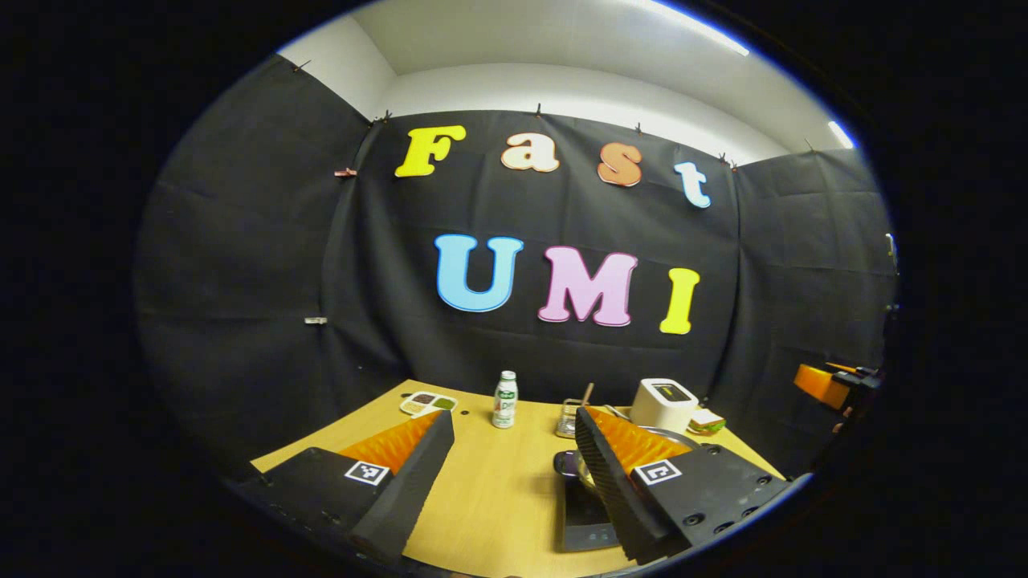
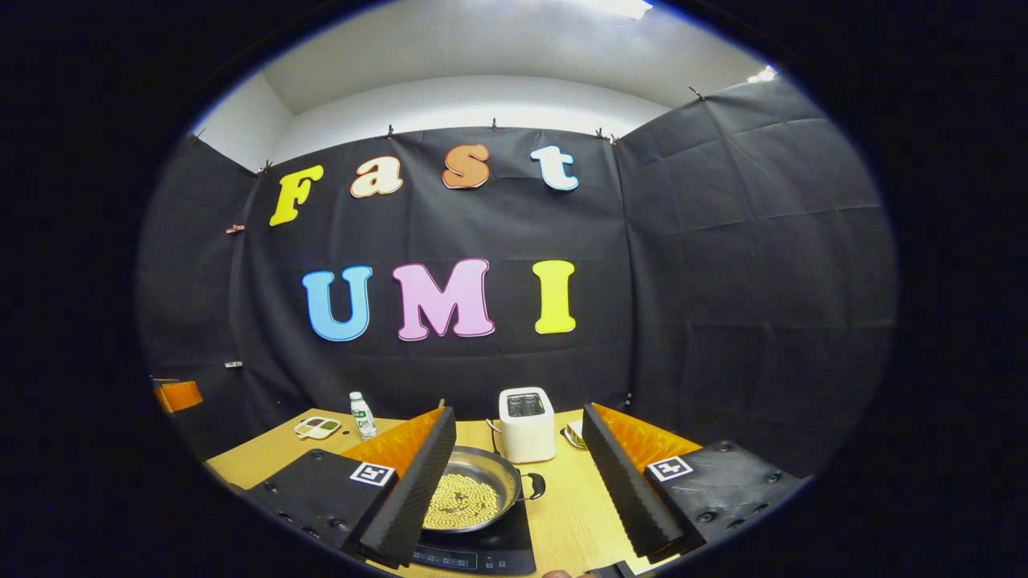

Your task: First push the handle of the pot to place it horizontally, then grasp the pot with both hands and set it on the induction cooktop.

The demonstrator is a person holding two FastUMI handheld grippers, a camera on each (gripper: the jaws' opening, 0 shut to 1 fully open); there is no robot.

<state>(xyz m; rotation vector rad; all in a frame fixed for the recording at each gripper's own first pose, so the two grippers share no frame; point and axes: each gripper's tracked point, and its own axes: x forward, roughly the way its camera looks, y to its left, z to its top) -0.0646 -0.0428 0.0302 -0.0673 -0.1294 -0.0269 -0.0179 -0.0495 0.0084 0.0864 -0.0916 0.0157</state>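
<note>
Steel, round and shallow, the silver pot (image 2: pixel 470 491) filled with pale beads sits on the black induction cooktop (image 2: pixel 486 544) on the wooden table (image 2: pixel 562 514). In the right gripper view it lies low between the spread fingers of the right gripper (image 2: pixel 514 482), nearer the left finger, untouched. The left gripper (image 1: pixel 514 474) is also open, the pot behind its right finger.
</note>
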